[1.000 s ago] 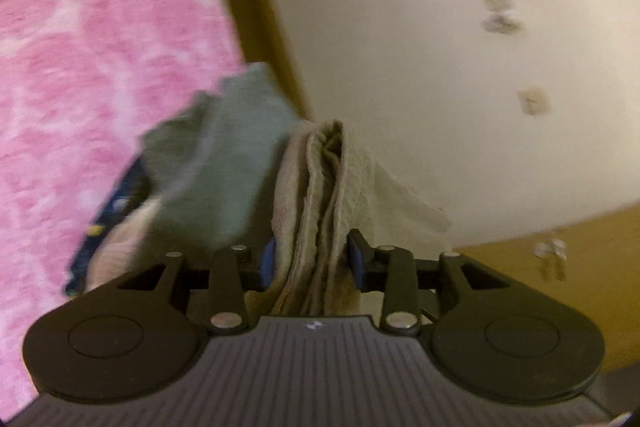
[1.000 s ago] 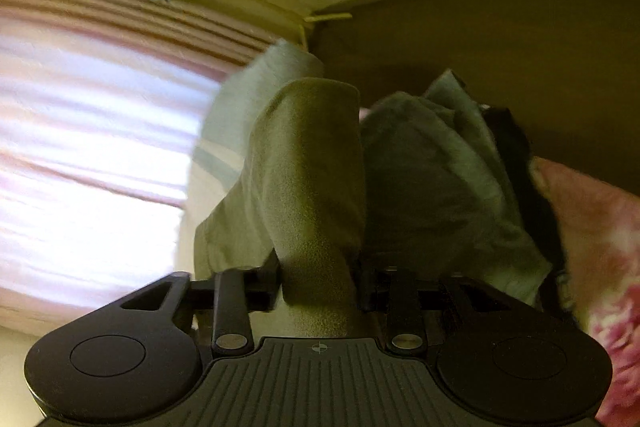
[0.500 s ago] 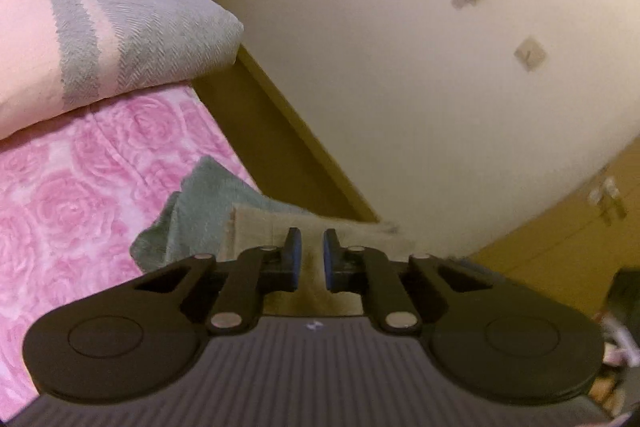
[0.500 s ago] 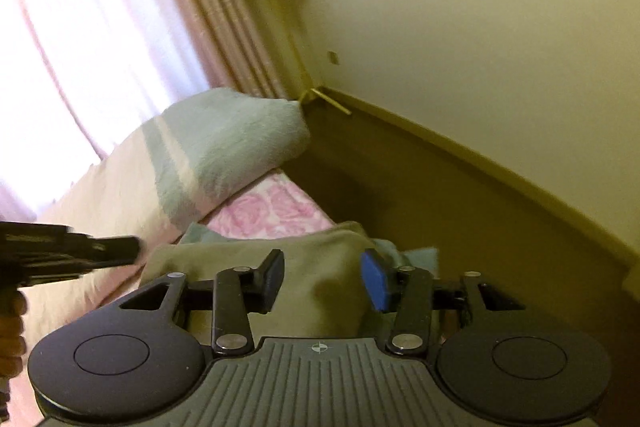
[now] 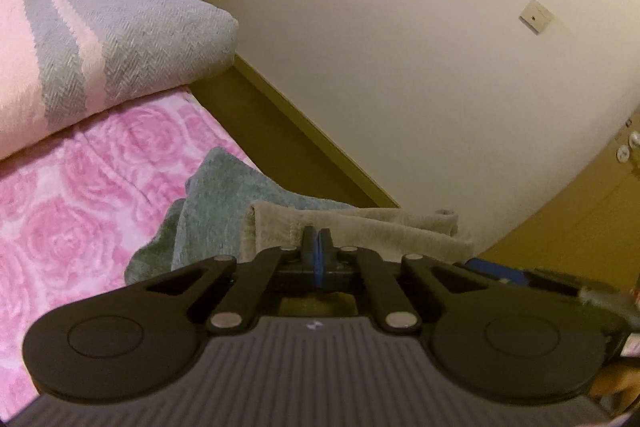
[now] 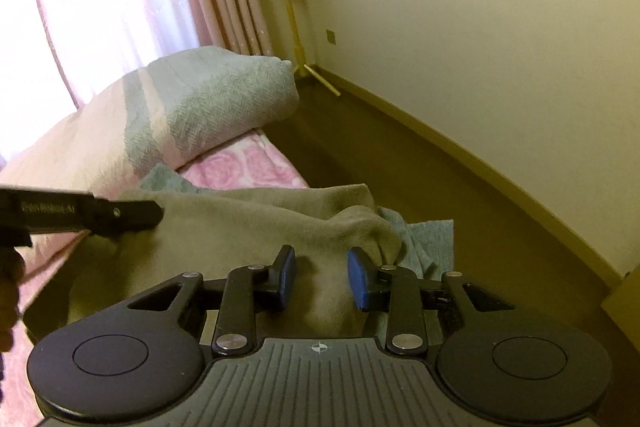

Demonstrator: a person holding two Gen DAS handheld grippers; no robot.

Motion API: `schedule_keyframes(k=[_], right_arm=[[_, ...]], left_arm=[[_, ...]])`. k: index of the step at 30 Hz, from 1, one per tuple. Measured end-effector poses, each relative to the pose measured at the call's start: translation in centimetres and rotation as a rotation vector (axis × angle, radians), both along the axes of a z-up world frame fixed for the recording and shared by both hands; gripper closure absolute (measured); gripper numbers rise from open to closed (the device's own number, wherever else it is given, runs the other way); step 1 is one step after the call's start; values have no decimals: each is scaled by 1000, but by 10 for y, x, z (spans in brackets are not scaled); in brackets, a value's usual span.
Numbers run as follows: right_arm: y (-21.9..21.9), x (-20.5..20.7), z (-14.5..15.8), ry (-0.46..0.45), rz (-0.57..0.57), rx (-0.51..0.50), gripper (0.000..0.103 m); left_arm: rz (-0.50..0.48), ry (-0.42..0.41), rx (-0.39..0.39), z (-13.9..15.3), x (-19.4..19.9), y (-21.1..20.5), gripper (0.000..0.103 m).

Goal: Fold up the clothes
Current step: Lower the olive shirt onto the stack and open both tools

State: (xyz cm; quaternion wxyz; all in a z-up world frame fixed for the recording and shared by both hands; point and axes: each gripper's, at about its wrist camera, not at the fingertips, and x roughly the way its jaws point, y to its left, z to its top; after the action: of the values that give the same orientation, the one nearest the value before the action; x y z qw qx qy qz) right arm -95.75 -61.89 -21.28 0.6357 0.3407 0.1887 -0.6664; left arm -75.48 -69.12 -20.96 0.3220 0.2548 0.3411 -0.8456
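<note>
**Right wrist view: beige cloth lies folded on the bed edge**

The beige cloth [image 6: 240,227] lies flat across the view, its long axis running left to right, over a teal towel [image 6: 432,231] on the pink bedspread [image 6: 256,163]. It looks soft and fleecy, bunched at its right end. The right gripper [image 6: 322,279] hovers over it, fingers apart and empty. The left gripper [image 5: 317,247] has its blue pads pressed together with nothing between them, just in front of the cloth's near hem. A striped pillow [image 5: 100,39] lies beyond.
</note>
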Motion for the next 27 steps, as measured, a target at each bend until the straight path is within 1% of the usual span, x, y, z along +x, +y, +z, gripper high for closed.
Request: schedule_keyframes(k=[2,4,7,9,12,13,15,16,18,20,21,24,25,27], right_arm=[[6,-6,13,-34,-28,-13,71],[21,-13,30,-50,-39,-44,71],[50,-20,52,-62,-32,-66,71],[63,-14,59,-52,-2,-55,71],[89,6,70,-21,75,-42,71],[98,14,72,-6,105,-35,71],[107,30,64,13,149,-4,71],[108,36,57,18,155,22,71],[107,39,44,29,148,68,71],[105,42,33,39,140,112,71],[107,42,37,36,140,103,71],[108,47,48,71,155,62,71],[109,47,51,70,155,51,71],[109,49,51,59,159,57,71]], left_arm=[[0,-19,-17,12,8,7,100],[-2,-41,-31,23,18,20,101],[-22,-73,-32,30,25,47,100],[-35,-95,-33,34,30,65,100],[-52,-130,-39,37,34,90,100],[-54,-143,-47,35,33,95,100],[-50,-196,-40,24,30,99,101],[-48,-224,-35,18,29,100,102],[-40,-248,-2,10,30,99,102],[-31,-249,-1,13,33,102,102],[-31,-252,-9,16,34,103,102],[-22,-248,-26,24,37,107,102],[-18,-248,-28,25,37,109,102],[-5,-258,-26,23,37,108,102]])
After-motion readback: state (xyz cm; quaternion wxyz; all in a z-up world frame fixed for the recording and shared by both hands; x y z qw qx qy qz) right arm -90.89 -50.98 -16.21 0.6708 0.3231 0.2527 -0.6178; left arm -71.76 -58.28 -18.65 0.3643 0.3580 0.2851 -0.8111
